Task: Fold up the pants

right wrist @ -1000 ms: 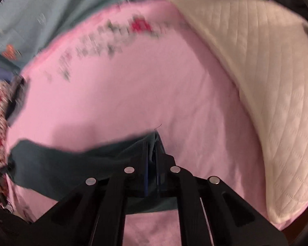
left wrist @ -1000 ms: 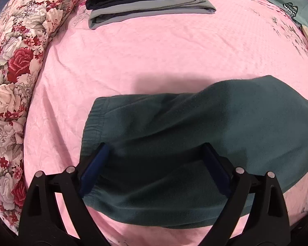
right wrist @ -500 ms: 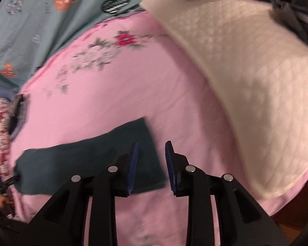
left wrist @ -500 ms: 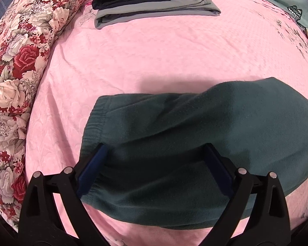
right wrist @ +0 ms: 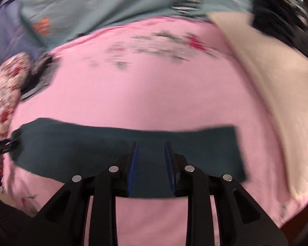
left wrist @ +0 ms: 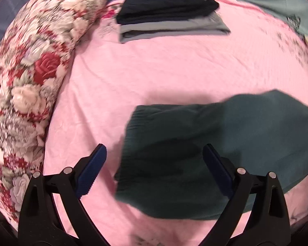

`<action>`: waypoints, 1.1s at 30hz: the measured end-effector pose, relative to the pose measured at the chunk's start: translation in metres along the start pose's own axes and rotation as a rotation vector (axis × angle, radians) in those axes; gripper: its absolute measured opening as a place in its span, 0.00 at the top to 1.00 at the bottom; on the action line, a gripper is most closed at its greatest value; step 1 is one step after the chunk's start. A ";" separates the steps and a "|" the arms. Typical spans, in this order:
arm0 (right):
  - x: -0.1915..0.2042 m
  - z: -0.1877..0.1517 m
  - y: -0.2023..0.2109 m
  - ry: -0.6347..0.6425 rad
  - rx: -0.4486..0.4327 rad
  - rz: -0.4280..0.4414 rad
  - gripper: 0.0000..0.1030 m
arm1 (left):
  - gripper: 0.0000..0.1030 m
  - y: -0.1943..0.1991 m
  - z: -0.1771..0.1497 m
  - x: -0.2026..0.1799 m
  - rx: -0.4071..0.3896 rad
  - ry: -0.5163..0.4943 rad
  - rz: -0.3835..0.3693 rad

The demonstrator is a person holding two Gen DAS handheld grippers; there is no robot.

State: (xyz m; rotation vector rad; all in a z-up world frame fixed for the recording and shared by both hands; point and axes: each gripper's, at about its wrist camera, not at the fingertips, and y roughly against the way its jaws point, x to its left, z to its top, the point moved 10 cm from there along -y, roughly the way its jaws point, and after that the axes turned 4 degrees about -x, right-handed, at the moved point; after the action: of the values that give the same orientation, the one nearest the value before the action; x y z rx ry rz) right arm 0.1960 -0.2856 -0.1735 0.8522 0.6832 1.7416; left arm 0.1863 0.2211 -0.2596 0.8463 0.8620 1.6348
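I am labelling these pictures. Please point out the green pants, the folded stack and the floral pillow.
green pants (left wrist: 195, 153), left wrist view, on the dark middle of the cloth near the waistband.
folded stack (left wrist: 166, 8), left wrist view, on the black top garment.
floral pillow (left wrist: 37, 71), left wrist view, near a red rose.

Floral pillow (left wrist: 28, 94), folded clothes stack (left wrist: 166, 12), pink bedsheet (left wrist: 154, 65).
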 end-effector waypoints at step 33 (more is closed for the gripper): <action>0.272 0.002 -0.181 0.488 0.601 0.696 0.60 | 0.06 -0.010 -0.036 -0.080 0.047 -0.128 -0.204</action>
State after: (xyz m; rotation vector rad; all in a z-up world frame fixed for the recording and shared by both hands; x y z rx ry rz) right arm 0.2391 0.0282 -0.2535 1.1702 1.4029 2.4599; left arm 0.1758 0.1406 -0.2947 0.8573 0.8701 1.3735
